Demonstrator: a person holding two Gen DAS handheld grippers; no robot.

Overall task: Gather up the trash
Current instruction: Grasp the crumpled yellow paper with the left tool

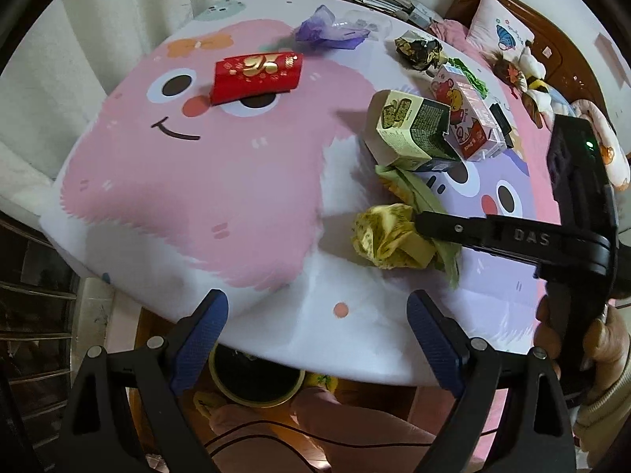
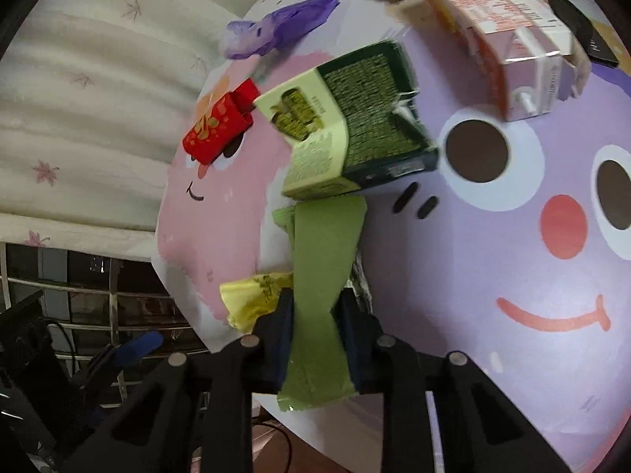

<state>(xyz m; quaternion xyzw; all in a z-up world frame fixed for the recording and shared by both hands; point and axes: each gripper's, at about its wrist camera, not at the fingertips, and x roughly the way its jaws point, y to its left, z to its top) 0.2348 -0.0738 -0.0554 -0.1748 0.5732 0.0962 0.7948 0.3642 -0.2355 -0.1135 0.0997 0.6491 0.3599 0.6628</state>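
Observation:
My right gripper (image 2: 315,311) is shut on a green wrapper (image 2: 327,260) that runs from under a green snack box (image 2: 355,134) down between the fingers. A crumpled yellow wrapper (image 2: 252,295) lies just left of it. In the left wrist view the right gripper (image 1: 420,224) reaches in from the right onto the yellow wrapper (image 1: 388,236) and green wrapper (image 1: 418,193). My left gripper (image 1: 315,335) is open and empty at the table's near edge. A red envelope (image 1: 256,75), purple bag (image 1: 331,31) and milk carton (image 1: 469,118) lie further back.
The round table (image 1: 197,197) has a pink and purple cartoon cloth. A yellow-rimmed bin (image 1: 252,378) stands on the floor below the near edge. A dark gold wrapper (image 1: 420,49) lies at the back. A bed with pillows (image 1: 501,31) is at the right.

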